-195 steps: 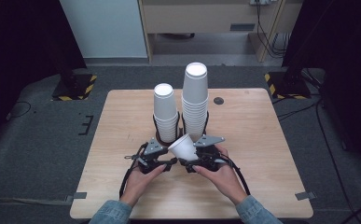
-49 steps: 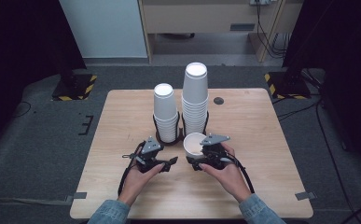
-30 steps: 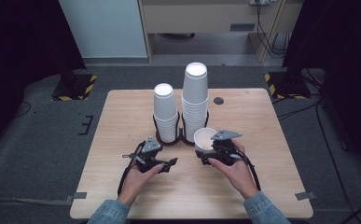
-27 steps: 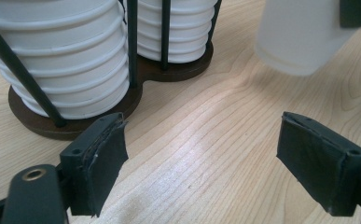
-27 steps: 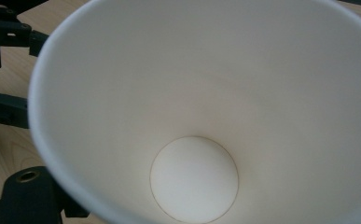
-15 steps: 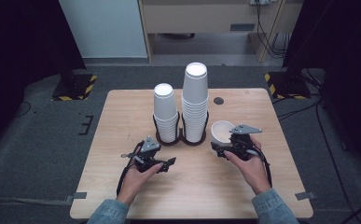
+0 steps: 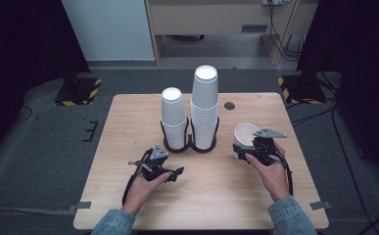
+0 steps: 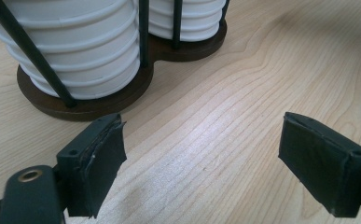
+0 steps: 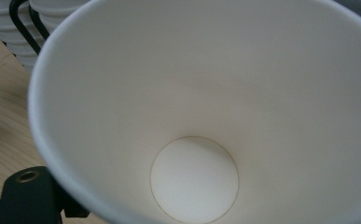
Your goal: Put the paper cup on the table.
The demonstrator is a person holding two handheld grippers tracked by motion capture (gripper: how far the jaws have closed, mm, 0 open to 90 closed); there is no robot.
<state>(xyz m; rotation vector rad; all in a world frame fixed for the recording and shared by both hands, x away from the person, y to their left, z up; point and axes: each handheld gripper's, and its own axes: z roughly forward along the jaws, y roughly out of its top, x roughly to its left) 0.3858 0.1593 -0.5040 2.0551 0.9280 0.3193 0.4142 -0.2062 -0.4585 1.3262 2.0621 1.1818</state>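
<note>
Two stacks of white paper cups stand in a black wire holder [image 7: 192,144] at mid table: a shorter left stack [image 7: 173,115] and a taller right stack [image 7: 205,105]. My right gripper [image 7: 246,153] is shut on a single white paper cup [image 7: 246,134], held mouth up over the right part of the table; the cup's bare inside [image 9: 206,107] faces the right gripper view. My left gripper [image 7: 175,172] rests low in front of the holder, open, with only bare wood between its pads [image 8: 99,156]. The holder's dark base [image 8: 89,105] and lowest cups [image 8: 75,51] lie just ahead of it.
The wooden table [image 7: 128,122] has a small dark round disc [image 7: 229,105] behind the stacks at the right. Black-and-yellow striped feet [image 7: 79,93] stand on the grey floor beyond the far corners. Bare wood stretches along the front of the table between the forearms.
The right hand has carried the single cup rightward, away from the stacks. The left gripper has stayed where it was, open.
</note>
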